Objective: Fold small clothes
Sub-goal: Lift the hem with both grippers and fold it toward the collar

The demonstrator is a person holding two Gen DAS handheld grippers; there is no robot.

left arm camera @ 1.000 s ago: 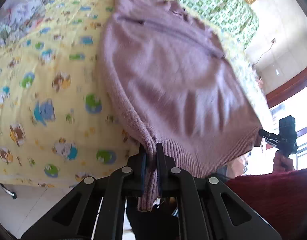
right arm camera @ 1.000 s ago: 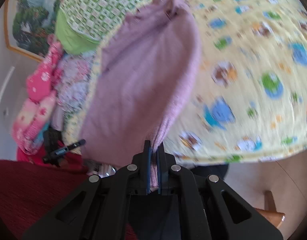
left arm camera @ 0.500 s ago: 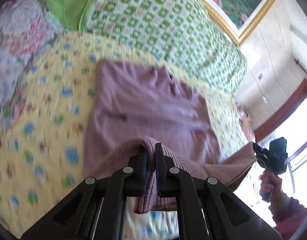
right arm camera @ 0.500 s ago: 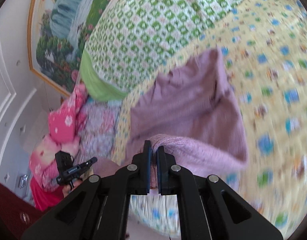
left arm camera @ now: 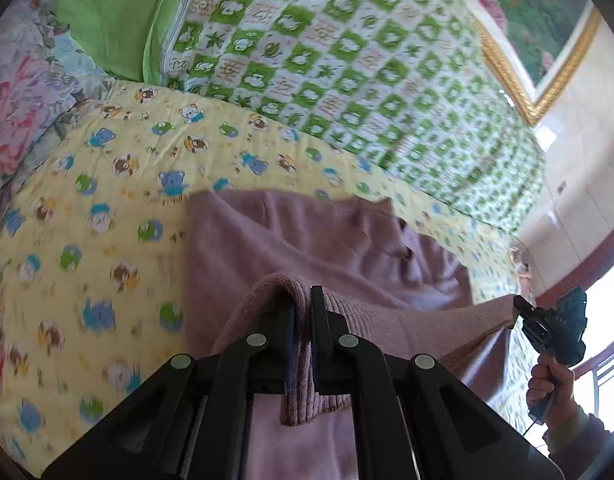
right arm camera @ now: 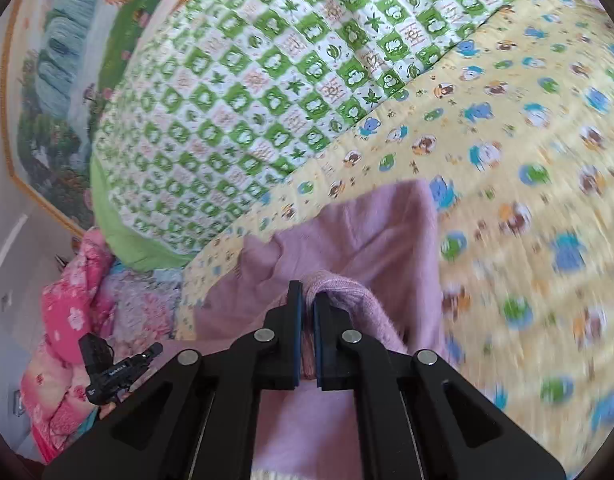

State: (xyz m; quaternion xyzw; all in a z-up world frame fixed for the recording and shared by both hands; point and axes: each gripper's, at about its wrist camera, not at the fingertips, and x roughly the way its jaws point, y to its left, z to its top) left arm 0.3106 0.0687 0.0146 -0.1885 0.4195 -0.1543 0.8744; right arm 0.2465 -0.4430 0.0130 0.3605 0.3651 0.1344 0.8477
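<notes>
Simply mauve sweater (left arm camera: 291,248) on yellow quilt (left arm camera: 87,208)

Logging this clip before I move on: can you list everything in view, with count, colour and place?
sweater: 1, mauve knit, on the yellow quilt, hem lifted by both grippers
yellow quilt: 1, cartoon animals, under the sweater
green quilt: 1, green-white check, behind the yellow quilt
floral bedding: 1, pink-lilac, far left
pink bedding: pink, heaped at bed's edge
painting: 1, gold frame, on wall
left gripper: black, shut on hem
right gripper: black, shut on hem
hand: 1, holding right gripper
</notes>
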